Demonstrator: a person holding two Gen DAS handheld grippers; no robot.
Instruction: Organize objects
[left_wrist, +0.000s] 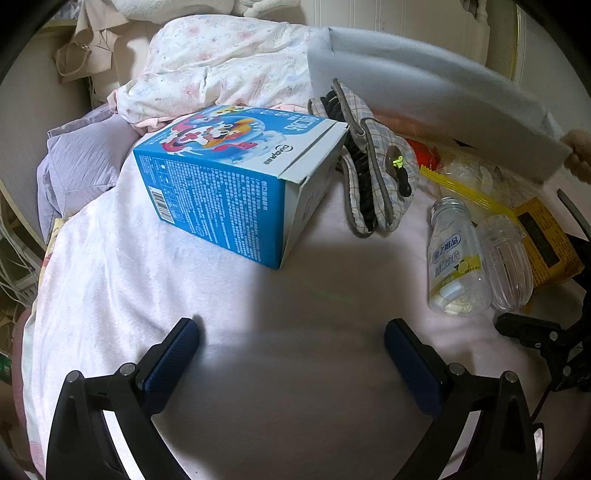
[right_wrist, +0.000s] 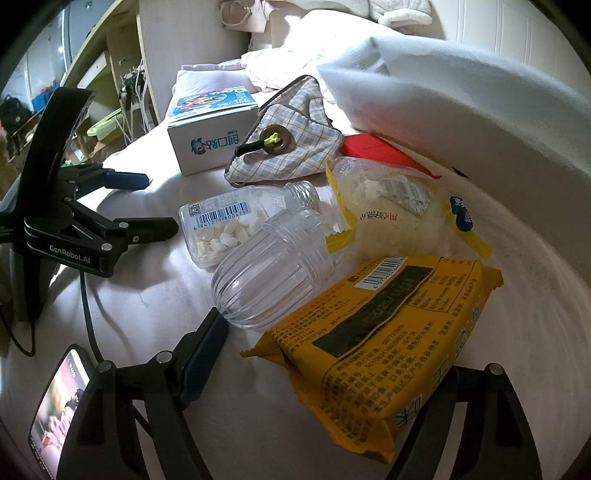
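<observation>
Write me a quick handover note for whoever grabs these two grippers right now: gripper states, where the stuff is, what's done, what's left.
Left gripper: open, empty, hovering over the pink bedcover.
Right gripper: open around the yellow snack packet, not clearly gripping it.
Blue box lies beside the plaid pouch. Tablet bottle and clear ribbed jar lie on their sides, touching. Red box sits partly under the grey foam sheet.
Done: nothing visibly sorted. Left: everything.

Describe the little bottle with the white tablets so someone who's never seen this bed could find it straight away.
On the pale pink bedspread, right of the blue box, past the checked pouch, lies the tablet bottle. It rests on its side against a ribbed clear cap; alone there, it has white tablets inside and a barcode label.
</observation>
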